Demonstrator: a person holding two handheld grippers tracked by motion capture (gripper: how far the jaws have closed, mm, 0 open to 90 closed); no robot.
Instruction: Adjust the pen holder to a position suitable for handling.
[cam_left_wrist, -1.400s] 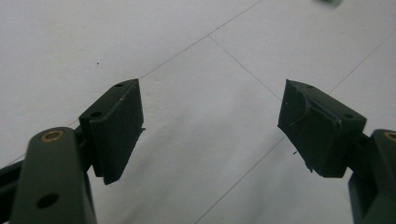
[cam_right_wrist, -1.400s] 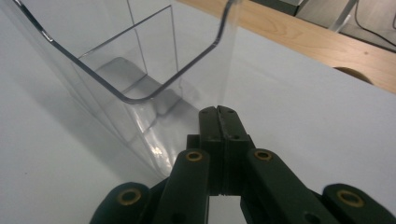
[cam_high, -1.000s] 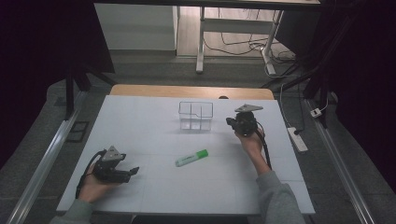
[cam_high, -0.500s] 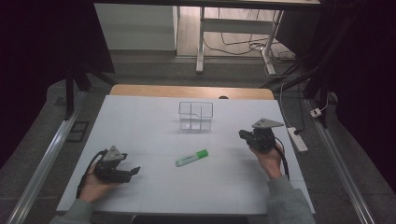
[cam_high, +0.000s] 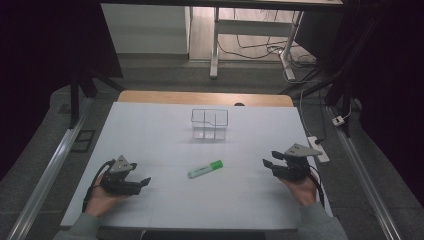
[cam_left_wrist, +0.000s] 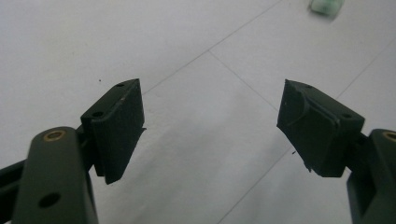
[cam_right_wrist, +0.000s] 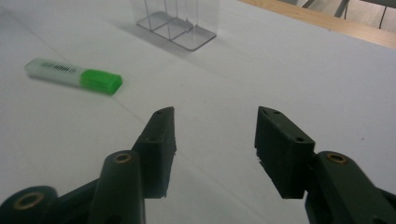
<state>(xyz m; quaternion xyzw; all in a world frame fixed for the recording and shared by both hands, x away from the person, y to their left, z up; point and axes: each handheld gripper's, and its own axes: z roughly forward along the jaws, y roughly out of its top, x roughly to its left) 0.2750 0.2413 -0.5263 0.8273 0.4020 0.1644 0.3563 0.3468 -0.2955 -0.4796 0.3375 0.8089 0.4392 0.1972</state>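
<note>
At counter (cam_high: 165, 130) centre, a green highlighter (cam_high: 205, 169) lies flat, cap end toward 2 o'clock. Clear divided holder (cam_high: 209, 123) stands at 12 o'clock from it, well apart. Left gripper (cam_high: 142, 181) rests at 8 o'clock of the highlighter, jaws spread wide, nothing between. Right gripper (cam_high: 266, 164) sits at 3 o'clock of the highlighter, apart from it; its jaws have just been opening, now partly spread, bare counter between them.

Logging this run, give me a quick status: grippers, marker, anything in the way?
Left gripper open, empty. Right gripper open, jaws just widened, nothing between. Green highlighter flat on table, between them. Path clear.
</note>
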